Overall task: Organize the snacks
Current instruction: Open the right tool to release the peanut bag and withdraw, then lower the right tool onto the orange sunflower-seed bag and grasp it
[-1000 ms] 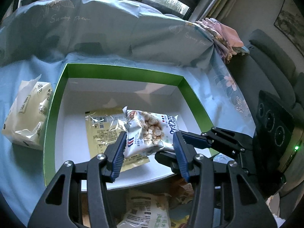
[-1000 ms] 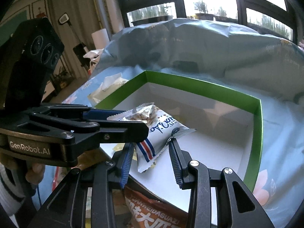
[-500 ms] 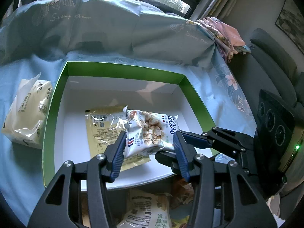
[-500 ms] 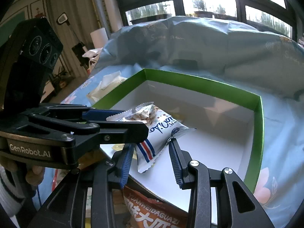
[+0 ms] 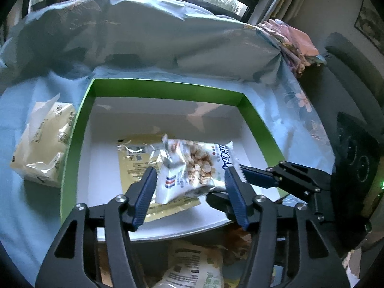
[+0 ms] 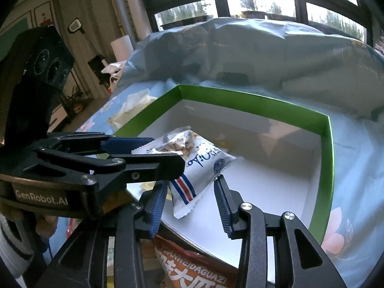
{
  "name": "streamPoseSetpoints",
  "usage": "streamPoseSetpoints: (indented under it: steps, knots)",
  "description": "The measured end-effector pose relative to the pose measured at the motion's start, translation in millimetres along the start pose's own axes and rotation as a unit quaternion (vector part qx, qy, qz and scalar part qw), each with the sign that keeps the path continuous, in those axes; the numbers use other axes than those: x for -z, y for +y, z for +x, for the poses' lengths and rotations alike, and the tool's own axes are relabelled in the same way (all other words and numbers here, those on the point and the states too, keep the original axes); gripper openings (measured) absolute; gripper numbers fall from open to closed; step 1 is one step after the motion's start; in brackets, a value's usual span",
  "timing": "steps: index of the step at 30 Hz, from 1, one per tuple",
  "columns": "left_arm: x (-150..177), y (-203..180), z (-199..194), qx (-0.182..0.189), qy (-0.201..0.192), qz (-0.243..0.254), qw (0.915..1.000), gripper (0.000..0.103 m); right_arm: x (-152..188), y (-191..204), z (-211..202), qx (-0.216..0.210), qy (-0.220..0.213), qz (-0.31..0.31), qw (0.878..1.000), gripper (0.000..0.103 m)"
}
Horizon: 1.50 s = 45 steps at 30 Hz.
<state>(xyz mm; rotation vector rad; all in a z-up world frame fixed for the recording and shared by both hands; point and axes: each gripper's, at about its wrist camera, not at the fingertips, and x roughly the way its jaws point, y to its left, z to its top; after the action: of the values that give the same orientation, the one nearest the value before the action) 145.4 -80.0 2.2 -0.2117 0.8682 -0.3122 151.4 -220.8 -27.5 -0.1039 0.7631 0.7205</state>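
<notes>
Left wrist view looks down along the left hand-held gripper, whose blue-padded fingers stand spread on either side of a white snack packet printed with round puffs and a red-white-blue stripe. The pads flank the packet without visibly pressing it, so this gripper reads as released. The packet's right end, by its serrated edge, lies against the blue pad of the right hand-held gripper, which reaches in from the right; whether that pad presses it cannot be told from here.

Right wrist view shows the right hand-held gripper with its fingers also spread, the packet's lower corner lying between them and clear of both pads: released too. The left tool crosses this view from the left, its fingers alongside the packet's far end.

The packet sits inside a shallow box with a green rim and a white floor, partly on top of a flat yellow packet. An orange packet lies in front of the box's near edge. A pale tissue pack rests on the light blue cloth just left of the box.
</notes>
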Motion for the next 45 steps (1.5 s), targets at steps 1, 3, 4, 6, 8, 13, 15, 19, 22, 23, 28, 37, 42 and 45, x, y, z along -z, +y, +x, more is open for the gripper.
streamPoseSetpoints:
  steps: [1,3,4,6,8,13,15,19,22,23,28,37,42,45]
  knots:
    - [0.0,0.2,-0.7,-0.007,-0.002,0.001,1.0,0.062,0.4,-0.2,-0.8,0.001,0.0,0.001,1.0,0.043]
    - [0.0,0.8,-2.8,-0.016,-0.005,0.002,0.9999,0.07,1.7,-0.9,-4.8,0.006,-0.004,0.004,1.0,0.043]
    - [-0.1,1.2,-4.5,-0.019,-0.008,0.002,0.9998,0.076,2.0,-2.2,-7.4,0.008,-0.007,0.007,1.0,0.044]
    - [0.1,-1.1,-8.3,-0.021,-0.015,0.005,0.9996,0.079,2.6,-6.4,-14.9,0.01,-0.019,0.018,1.0,0.047]
    - [-0.5,-4.8,-13.4,-0.021,-0.026,0.011,0.9994,0.08,3.3,-9.5,-22.5,0.009,-0.029,0.027,0.999,0.051]
    - [0.7,-14.7,-20.6,-0.045,-0.039,0.034,0.9977,0.081,6.4,-10.8,-35.3,0.023,-0.042,0.033,0.998,0.054]
    - [1.2,-16.4,-21.9,-0.054,-0.042,0.039,0.9969,0.081,7.1,-13.8,-38.6,0.026,-0.046,0.038,0.998,0.055]
    - [1.8,-19.0,-25.5,-0.072,-0.051,0.046,0.995,0.087,8.1,-20.2,-42.3,0.032,-0.049,0.052,0.997,0.056]
    - [3.5,-20.4,-30.1,-0.083,-0.061,0.05,0.9934,0.094,9.5,-23.8,-44.3,0.035,-0.05,0.062,0.996,0.056]
    - [3.5,-21.0,-31.0,-0.086,-0.063,0.05,0.9931,0.094,9.0,-23.9,-44.3,0.036,-0.05,0.063,0.996,0.056]
    - [6.2,-21.9,-33.8,-0.101,-0.065,0.046,0.9917,0.094,9.5,-24.8,-46.2,0.041,-0.054,0.068,0.995,0.06]
    - [16.8,-21.7,-43.7,-0.137,-0.074,0.047,0.9866,0.103,11.1,-31.4,-60.3,0.049,-0.078,0.082,0.992,0.07]
    - [22.8,-21.9,-48.2,-0.152,-0.079,0.047,0.984,0.103,18.1,-33.2,-66.6,0.046,-0.086,0.099,0.99,0.077]
    - [25.1,-22.5,-48.5,-0.16,-0.08,0.048,0.9827,0.103,22.6,-32.8,-69.8,0.046,-0.087,0.102,0.99,0.079]
